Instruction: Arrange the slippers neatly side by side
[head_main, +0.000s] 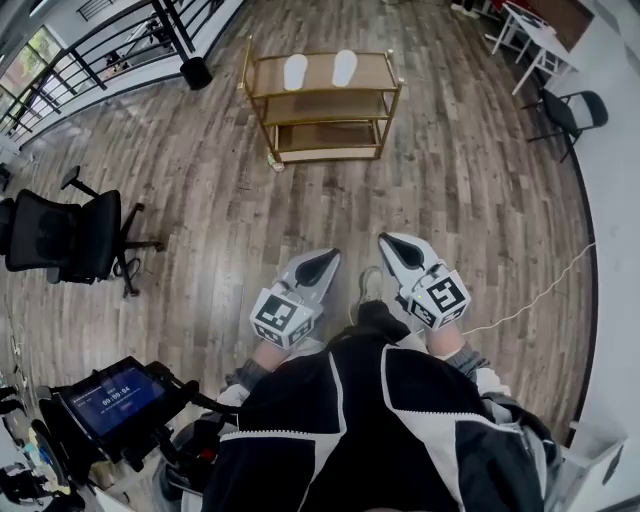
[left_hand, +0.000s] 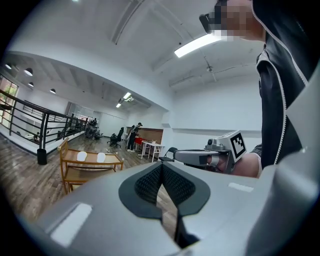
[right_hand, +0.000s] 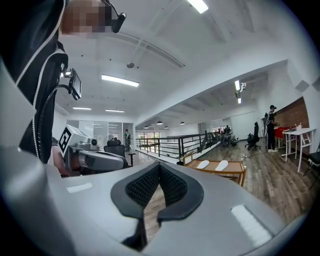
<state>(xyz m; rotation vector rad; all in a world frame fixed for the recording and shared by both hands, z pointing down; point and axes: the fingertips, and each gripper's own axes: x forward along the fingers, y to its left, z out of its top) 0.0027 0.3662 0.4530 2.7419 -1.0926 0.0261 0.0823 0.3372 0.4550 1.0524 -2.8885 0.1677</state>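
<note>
Black office chair (head_main: 65, 238), wooden cart (head_main: 375, 72), white table (head_main: 535, 35)

2 slippers (head_main: 295, 71) on cart (head_main: 375, 72) too small to tell L/R.

A floor of grey-brown wood planks (head_main: 210, 200) runs to a white wall (head_main: 618, 200) on the right. A three-tier wooden shelf (head_main: 322, 107) stands in the open, well apart from a black office chair (head_main: 60, 235) at the left. A black railing (head_main: 100, 45) lines the far left edge. A white table (head_main: 535, 35) and a black folding chair (head_main: 572, 110) stand far right. A strip light (left_hand: 197, 44) glows on the white ceiling
</note>
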